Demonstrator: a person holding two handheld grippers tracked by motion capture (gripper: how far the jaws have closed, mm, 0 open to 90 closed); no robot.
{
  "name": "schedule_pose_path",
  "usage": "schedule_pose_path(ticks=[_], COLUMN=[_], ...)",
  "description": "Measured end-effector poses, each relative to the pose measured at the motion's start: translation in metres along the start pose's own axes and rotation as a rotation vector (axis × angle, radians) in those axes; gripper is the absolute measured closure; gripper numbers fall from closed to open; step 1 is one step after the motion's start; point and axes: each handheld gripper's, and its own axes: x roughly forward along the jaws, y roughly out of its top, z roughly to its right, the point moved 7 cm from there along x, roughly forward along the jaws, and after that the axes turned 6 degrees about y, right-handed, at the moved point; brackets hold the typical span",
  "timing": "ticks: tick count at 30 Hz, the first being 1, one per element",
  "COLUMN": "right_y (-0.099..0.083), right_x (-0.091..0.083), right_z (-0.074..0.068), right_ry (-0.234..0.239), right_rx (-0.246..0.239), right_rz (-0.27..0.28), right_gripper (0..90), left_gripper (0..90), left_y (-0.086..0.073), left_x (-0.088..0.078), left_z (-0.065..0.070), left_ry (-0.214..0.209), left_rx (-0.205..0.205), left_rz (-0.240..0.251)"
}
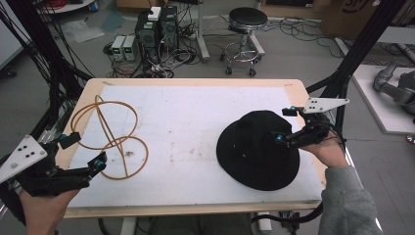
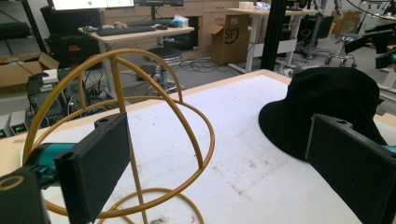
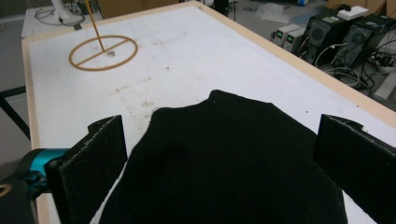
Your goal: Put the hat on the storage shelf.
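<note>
Black hat (image 1: pixel 257 149) sits between the gaping right gripper (image 1: pixel 286 125) jaws — left gripper (image 1: pixel 85 154) gapes too.

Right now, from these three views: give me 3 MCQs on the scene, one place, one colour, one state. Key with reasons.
1. Where does the black hat lie on the table?
A. person's right half
B. person's left half
C. on the wire stand

2. What colour is the wire stand?
A. blue
B. yellow
C. white

3. How do the right gripper jaws stand?
A. shut on the hat
B. shut, empty
C. open, over the hat

Key: A, the high view shows it at the right; B, yellow rings in each view; C, the right gripper view shows the jaws wide apart with the hat between.
</note>
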Motion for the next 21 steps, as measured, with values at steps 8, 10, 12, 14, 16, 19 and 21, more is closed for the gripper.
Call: schedule_pose_path(ticks=[8, 10, 12, 14, 16, 19, 21], right_y=[-0.003, -0.006, -0.007, -0.008, -0.009, -0.011, -0.012], right_x=[0.016, 0.019, 0.02, 0.022, 0.022, 0.024, 0.023], right_z=[0.012, 0.017, 0.018, 0.018, 0.018, 0.017, 0.016], right_ry=[0.026, 0.038, 0.057, 0.069, 0.078, 0.101, 0.113], right_rx=[0.01, 0.026, 0.027, 0.03, 0.035, 0.014, 0.01], right_rz=[-0.032, -0.042, -0.048, -0.063, -0.07, -0.071, -0.044], right_gripper=[6.0, 10.3, 17.2, 22.7, 25.4, 37.5, 43.5], left_gripper=[7.2, 7.2, 7.2, 7.2, 7.2, 7.2, 7.2], left_y=[-0.003, -0.004, -0.006, -0.006, -0.007, -0.007, -0.007], left_x=[0.001, 0.001, 0.002, 0.002, 0.003, 0.002, 0.002], left_z=[0.0, 0.0, 0.0, 0.0, 0.001, 0.001, 0.001], left_ry=[0.003, 0.005, 0.001, 0.004, 0.001, 0.003, 0.006], left_rx=[0.0, -0.002, 0.0, -0.001, 0.003, 0.005, 0.001], left_rz=[-0.011, -0.015, -0.021, -0.025, -0.027, -0.028, -0.026])
